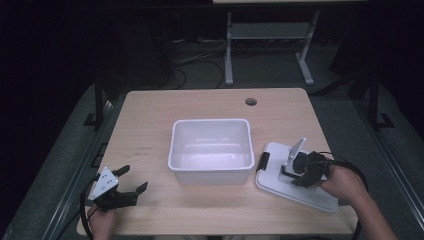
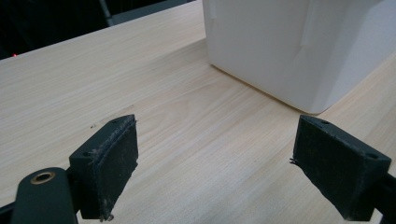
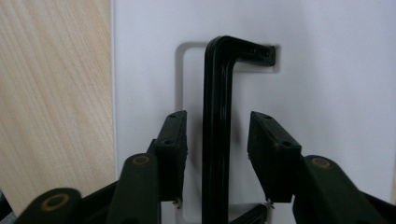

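Observation:
A white plastic bin [image 1: 210, 121] stands empty in the middle of the wooden table [image 1: 150, 115]. To its right a flat white lid [image 1: 300, 192] lies on the table with a black clip [image 1: 262, 161] on its left edge. My right gripper [image 1: 294, 172] hovers low over the lid. In the right gripper view its jaws straddle the lid's black handle [image 3: 217, 116], a small gap on each side, so the gripper [image 3: 217, 154] is open. My left gripper [image 1: 132, 179] rests open near the front left, empty [image 2: 215, 158], pointing at the bin's corner [image 2: 289, 46].
A round cable hole [image 1: 251, 101] sits near the table's far edge. Beyond the table a metal desk frame [image 1: 270, 40] and cables lie on the dark floor. Bare wood spans the table's left side and the strip in front of the bin.

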`<state>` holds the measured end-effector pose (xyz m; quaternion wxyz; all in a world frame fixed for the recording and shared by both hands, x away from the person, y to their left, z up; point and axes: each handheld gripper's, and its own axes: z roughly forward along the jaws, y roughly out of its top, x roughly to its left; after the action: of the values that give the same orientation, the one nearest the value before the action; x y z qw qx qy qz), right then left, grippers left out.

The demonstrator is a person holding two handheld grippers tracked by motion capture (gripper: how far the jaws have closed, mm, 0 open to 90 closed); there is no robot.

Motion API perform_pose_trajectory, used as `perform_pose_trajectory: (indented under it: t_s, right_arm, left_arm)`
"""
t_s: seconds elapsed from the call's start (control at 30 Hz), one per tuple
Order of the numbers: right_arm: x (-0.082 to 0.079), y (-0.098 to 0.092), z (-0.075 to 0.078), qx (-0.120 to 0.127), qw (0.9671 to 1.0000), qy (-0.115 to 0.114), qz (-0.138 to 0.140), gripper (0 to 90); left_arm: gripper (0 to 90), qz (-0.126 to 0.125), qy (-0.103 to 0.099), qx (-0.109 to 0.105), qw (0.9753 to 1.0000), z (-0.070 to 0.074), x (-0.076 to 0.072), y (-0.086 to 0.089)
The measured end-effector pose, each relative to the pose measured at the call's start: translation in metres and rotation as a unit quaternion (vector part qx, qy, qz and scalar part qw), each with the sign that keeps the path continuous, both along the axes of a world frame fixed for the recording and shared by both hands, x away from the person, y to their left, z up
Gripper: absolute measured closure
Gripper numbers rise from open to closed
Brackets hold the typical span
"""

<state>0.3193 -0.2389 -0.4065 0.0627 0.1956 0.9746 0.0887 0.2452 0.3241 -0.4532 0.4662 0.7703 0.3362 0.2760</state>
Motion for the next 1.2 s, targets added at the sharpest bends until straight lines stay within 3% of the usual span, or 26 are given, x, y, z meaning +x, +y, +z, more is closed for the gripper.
perform_pose_trajectory:
  t_s: [0.23,0.97,1.2]
  right_arm:
    - [-0.001,0.000,-0.002,-0.009,0.9999,-0.005,0.008,68.0]
    - [0.004,-0.004,0.013,-0.015,0.9998,-0.011,0.009,78.7]
    - [0.010,-0.007,0.017,-0.028,0.9994,-0.017,0.009,81.1]
  left_arm:
    - [13.5,0.000,0.000,0.001,1.0000,0.000,0.000,0.000]
    - [13.5,0.002,0.000,-0.002,1.0000,0.000,0.000,0.001]
    - [13.5,0.001,0.000,0.000,1.0000,0.000,0.000,0.001]
